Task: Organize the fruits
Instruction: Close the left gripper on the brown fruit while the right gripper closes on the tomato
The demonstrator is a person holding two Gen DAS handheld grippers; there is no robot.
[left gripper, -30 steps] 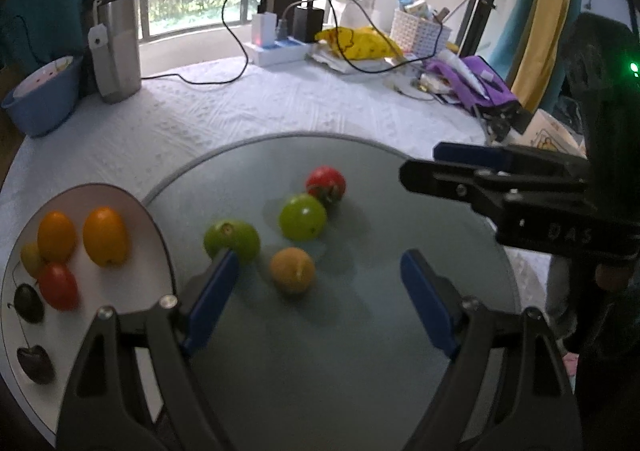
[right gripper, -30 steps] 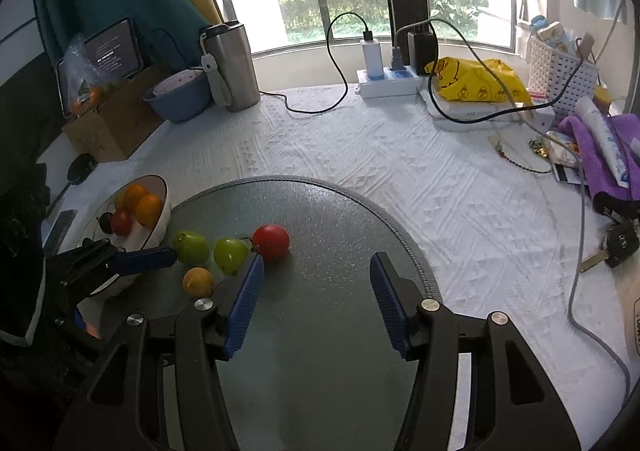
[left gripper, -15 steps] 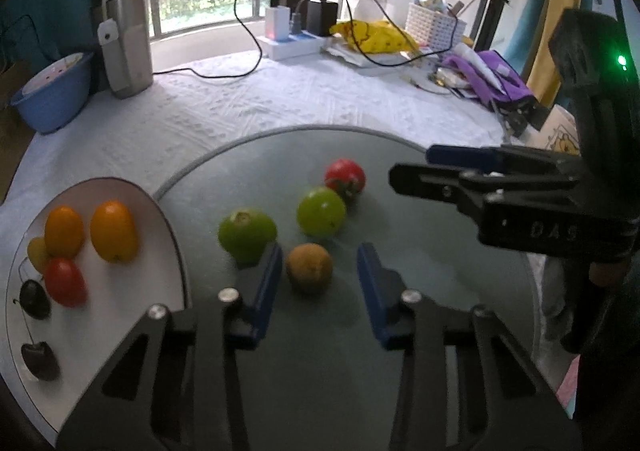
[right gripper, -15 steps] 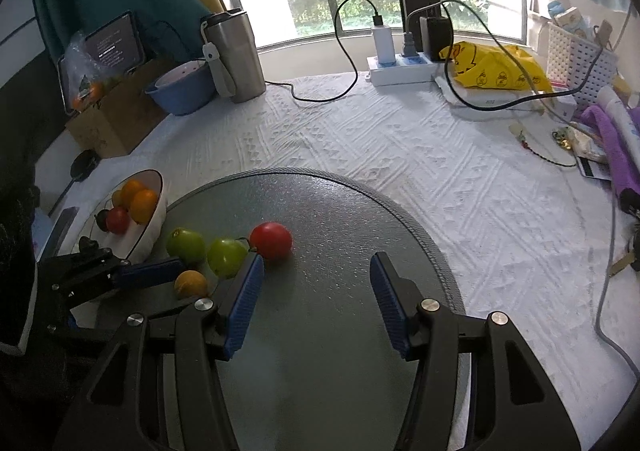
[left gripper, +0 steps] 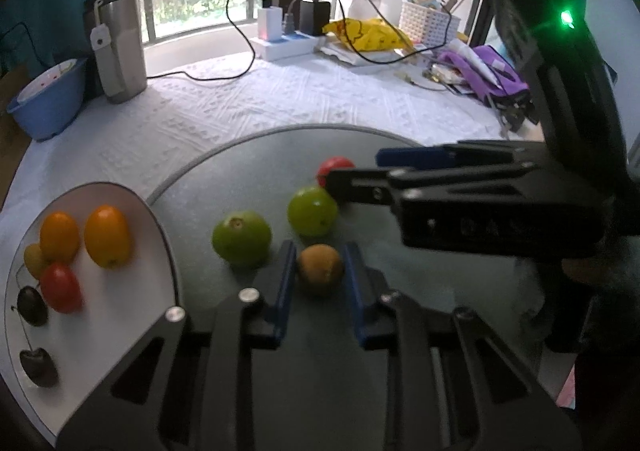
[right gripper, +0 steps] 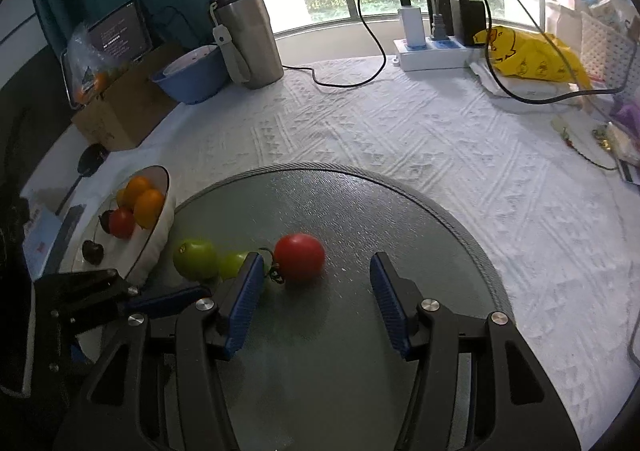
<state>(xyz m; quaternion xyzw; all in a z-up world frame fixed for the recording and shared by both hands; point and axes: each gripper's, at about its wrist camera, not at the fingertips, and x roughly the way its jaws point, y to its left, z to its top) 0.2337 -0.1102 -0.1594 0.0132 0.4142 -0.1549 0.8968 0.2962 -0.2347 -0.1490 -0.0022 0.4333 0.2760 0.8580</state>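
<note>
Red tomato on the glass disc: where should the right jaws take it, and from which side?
Grip the red tomato across its round middle, coming from the near side, angled down. The right gripper, jaws open, already faces it. It lies bare on the glass disc, its far-right side clear. The pale green fruit crowds its stem side, so slide that jaw in carefully.

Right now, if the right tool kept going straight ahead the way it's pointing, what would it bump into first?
Probably the red tomato. It sits on the glass turntable just ahead of the right tool, whose jaws stand open, a little toward the left jaw. Depth is hard to judge, so the tool might touch the glass first.
</note>
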